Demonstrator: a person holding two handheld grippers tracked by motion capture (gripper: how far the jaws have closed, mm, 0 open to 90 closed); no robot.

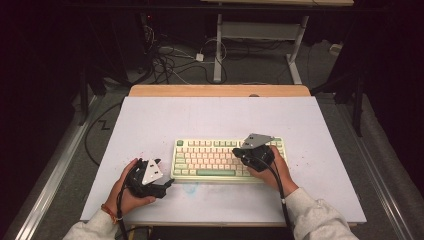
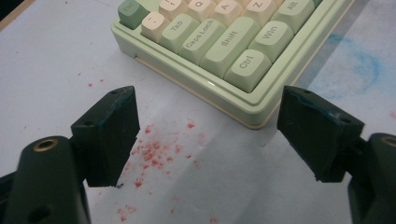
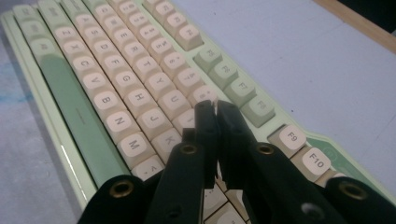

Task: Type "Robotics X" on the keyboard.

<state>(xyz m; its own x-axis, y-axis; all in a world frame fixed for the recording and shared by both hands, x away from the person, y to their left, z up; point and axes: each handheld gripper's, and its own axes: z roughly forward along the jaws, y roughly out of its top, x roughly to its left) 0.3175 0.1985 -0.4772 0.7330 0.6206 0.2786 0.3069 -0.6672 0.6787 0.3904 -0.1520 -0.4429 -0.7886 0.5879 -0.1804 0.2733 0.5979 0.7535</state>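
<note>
We have the keyboard [image 1: 227, 160] lying flat near the front edge of the worktop [image 1: 150, 120], roughly centred, long side parallel to that edge. Our right gripper [image 3: 215, 106] sits over the keyboard's right half, jaws pressed almost together with nothing between them, tips above the upper letter and number rows. Whether the tips actually touch a key we can't tell, since they hide the spot. Our left gripper [image 2: 208, 135] rests on the worktop just off the keyboard's front left corner, jaws wide apart and holding nothing, aimed at the Ctrl key corner. Red specks [image 2: 154, 154] are scattered on the worktop between its jaws, and a faint blue smudge [image 2: 359, 65] lies along the keyboard's front edge.
</note>
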